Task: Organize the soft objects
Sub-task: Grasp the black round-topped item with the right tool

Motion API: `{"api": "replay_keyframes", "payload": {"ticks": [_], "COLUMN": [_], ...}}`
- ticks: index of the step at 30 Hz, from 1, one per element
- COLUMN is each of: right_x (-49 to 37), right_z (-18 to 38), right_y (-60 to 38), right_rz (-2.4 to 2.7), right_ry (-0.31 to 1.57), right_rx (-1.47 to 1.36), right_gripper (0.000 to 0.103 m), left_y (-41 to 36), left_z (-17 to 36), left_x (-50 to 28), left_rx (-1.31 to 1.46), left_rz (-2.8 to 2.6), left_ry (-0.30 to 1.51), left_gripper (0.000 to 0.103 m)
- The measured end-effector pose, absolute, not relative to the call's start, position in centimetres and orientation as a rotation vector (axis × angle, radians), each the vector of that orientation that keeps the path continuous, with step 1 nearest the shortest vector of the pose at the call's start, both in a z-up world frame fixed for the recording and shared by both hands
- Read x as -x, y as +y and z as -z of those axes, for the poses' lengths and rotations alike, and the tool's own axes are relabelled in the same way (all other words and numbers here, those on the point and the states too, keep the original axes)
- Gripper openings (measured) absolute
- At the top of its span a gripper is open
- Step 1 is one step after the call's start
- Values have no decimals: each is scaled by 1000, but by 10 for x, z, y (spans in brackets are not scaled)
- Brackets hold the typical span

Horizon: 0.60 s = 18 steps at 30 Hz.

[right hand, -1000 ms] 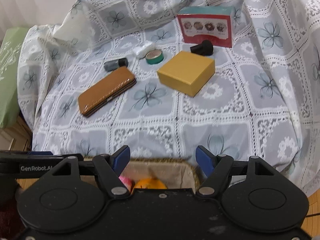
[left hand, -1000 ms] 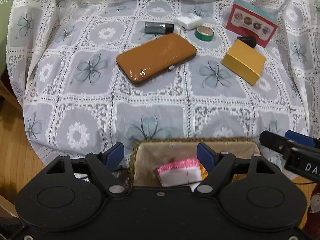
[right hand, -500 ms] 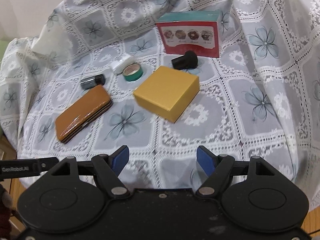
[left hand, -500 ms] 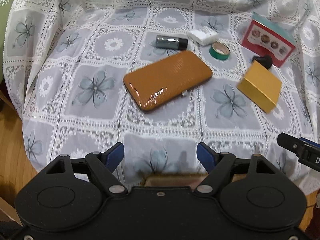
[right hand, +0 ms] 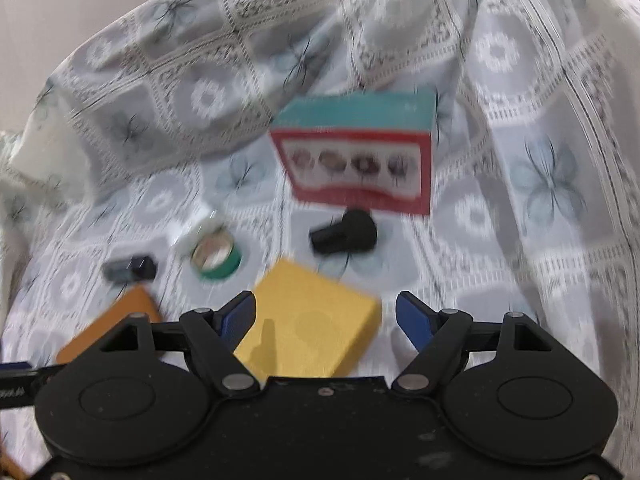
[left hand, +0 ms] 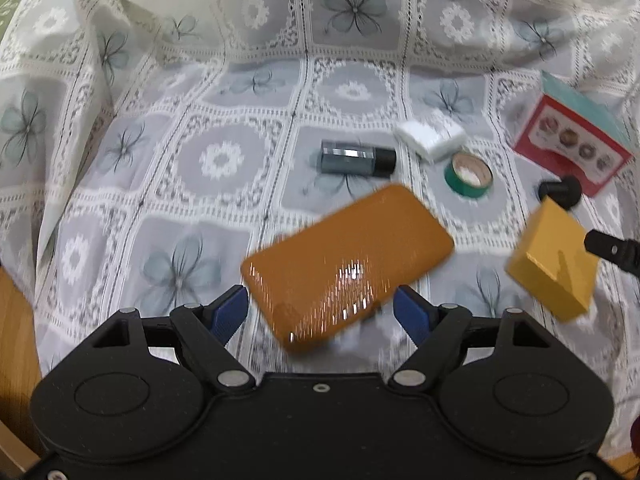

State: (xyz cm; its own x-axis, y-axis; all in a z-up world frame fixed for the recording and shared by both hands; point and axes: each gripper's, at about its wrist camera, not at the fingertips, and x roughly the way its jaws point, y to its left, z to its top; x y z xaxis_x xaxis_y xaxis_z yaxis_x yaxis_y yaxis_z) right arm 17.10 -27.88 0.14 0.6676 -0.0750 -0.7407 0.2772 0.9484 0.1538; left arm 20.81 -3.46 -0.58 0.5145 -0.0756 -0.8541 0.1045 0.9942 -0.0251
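My left gripper (left hand: pixel 322 314) is open and empty, its blue fingertips on either side of the near end of a long tan leather wallet (left hand: pixel 348 266) that lies on the lace cloth. My right gripper (right hand: pixel 326 318) is open and empty, just over the near part of a yellow box (right hand: pixel 310 326). The yellow box (left hand: pixel 554 266) also shows at the right of the left wrist view, with the right gripper's tip beside it. A white soft packet (left hand: pixel 430 136) lies further back. The right wrist view is blurred.
A grey bottle with black cap (left hand: pixel 356 158), a green tape roll (left hand: pixel 468 176), a black knob (right hand: pixel 346 234) and a red-and-teal picture box (right hand: pixel 356 158) lie on the flowered lace cloth (left hand: pixel 224 160). Wooden floor (left hand: pixel 16 320) shows at left.
Both grippers have moved forward over the cloth. The woven basket with the pink-edged cloth has dropped out of view. The wallet and yellow box now lie close to the fingertips.
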Motion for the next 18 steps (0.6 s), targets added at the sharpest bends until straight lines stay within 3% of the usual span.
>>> {"api": "replay_keyframes", "payload": {"ticks": [11, 14, 18], "right_x": [-240, -253, -265], "right_z": [17, 24, 35], "right_y": [-286, -286, -289], "right_rz": [272, 286, 291], "right_ry": [796, 814, 830], "right_rx": [-179, -169, -163], "right_gripper": [77, 77, 77], "left_y": [-48, -50, -53], "left_z": [16, 20, 23], "left_x": [-259, -270, -281], "left_rx": [-43, -39, -35], "left_rz": [81, 84, 90], "left_ry": [957, 943, 925], "left_gripper": [77, 84, 84]}}
